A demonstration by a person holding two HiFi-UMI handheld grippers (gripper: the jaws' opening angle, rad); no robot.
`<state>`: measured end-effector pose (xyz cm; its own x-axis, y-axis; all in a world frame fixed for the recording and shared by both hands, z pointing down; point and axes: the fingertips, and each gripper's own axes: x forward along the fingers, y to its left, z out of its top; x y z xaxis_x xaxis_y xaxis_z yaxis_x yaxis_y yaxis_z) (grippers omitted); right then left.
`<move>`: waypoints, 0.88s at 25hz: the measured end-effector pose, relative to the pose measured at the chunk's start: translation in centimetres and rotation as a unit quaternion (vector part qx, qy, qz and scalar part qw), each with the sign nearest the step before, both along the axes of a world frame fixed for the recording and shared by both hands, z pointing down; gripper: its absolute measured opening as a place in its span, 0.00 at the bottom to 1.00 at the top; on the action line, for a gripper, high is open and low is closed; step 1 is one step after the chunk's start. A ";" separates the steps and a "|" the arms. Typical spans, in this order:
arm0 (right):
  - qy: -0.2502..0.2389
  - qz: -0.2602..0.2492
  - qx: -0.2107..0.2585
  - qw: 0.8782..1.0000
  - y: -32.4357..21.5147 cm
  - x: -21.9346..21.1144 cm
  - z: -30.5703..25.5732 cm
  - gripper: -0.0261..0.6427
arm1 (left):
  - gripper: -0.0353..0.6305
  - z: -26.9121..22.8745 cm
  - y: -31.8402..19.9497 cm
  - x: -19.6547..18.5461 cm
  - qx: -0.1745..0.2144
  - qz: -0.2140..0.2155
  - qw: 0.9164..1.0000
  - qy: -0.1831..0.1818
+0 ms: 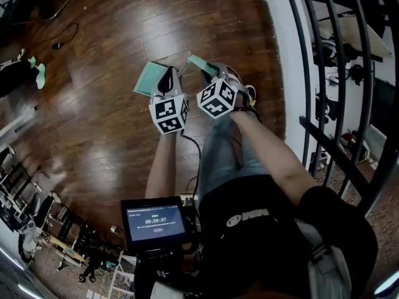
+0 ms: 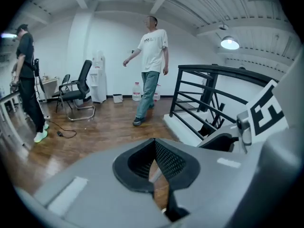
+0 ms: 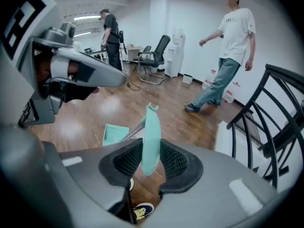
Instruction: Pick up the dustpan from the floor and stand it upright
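Bare wooden floor (image 1: 112, 73) lies open from ten to twelve o'clock. A black railing (image 1: 324, 73) blocks two to four o'clock; a bystander's feet (image 1: 38, 75) stand at nine.

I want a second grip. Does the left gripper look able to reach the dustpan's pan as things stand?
Probably yes: the left gripper hangs just above the pan, nothing between them; the right gripper holds only the handle. The left fingers look shut and must open first.

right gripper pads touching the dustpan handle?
Touching. Right gripper view: dustpan handle stands between the right gripper pads, both against its sides.
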<state>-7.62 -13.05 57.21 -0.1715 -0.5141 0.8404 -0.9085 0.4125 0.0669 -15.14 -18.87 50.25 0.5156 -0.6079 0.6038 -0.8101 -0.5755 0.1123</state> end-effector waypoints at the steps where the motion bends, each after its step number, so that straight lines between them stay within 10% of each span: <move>1: 0.001 -0.016 0.006 1.000 0.1 -1.4 -0.6 0.22 | 0.08 -0.2 0.2 -1.2 0.000 -0.009 1.000 -0.002; 9: -0.024 -0.154 0.020 0.988 5.6 -6.1 -2.2 0.22 | 0.08 0.2 6.1 -5.6 0.004 -0.084 0.996 -0.017; 15: -0.021 -0.294 0.023 0.955 10.4 -9.9 -1.5 0.23 | 0.08 0.0 11.5 -7.9 0.013 -0.131 0.991 -0.016; 22: -0.037 -0.301 -0.009 0.953 13.6 -13.1 -1.5 0.24 | 0.08 0.0 16.3 -13.2 0.009 -0.164 0.986 -0.011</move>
<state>-20.70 0.54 55.69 -0.4899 -0.2892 0.8224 -0.5092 0.8606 -0.0006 -28.38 -2.60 50.24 0.2752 -0.7512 0.6000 -0.9555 -0.2830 0.0840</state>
